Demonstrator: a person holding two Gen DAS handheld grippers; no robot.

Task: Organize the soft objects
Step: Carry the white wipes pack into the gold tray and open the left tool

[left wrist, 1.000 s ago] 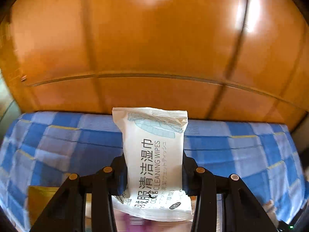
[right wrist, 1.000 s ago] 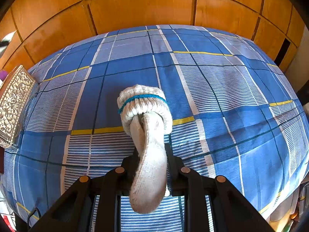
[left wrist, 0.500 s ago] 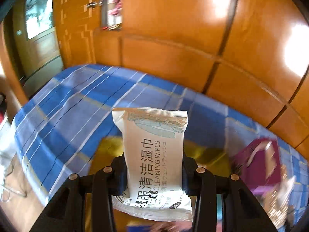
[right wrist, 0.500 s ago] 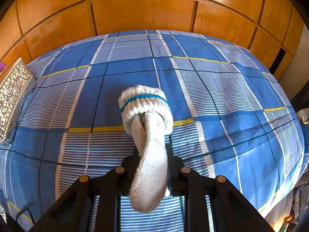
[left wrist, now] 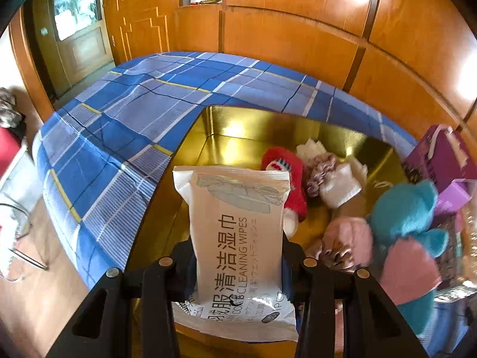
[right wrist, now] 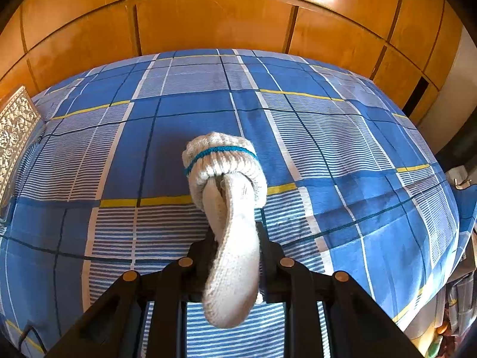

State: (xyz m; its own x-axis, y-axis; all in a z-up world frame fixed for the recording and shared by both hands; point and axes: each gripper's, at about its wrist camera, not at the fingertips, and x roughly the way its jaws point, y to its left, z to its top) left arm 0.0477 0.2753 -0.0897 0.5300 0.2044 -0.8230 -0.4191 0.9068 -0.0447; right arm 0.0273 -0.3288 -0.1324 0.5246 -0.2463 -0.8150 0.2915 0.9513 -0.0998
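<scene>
My left gripper (left wrist: 237,256) is shut on a white pack of cleaning wipes (left wrist: 238,232), held upright over the near left part of a gold tin box (left wrist: 268,131). Soft things lie in the box: a red knitted toy (left wrist: 286,167), a mauve scrunchie with white cloth (left wrist: 331,176), a pink piece (left wrist: 348,232) and a teal plush (left wrist: 402,214). In the right wrist view my right gripper (right wrist: 235,250) is shut on a rolled cream knit glove with a teal band (right wrist: 226,185), above the blue plaid bed sheet (right wrist: 328,137).
A purple box (left wrist: 441,158) stands at the tin's right edge. An embossed silver lid (right wrist: 15,131) lies at the bed's left side. Orange wooden panelling (right wrist: 226,15) backs the bed, with a door (left wrist: 80,29) to the left and floor below the bed's left edge.
The left gripper swung across and down with the wipes, from facing the wall to hanging over the gold box, whose contents now show. The right gripper and glove stayed almost still.
</scene>
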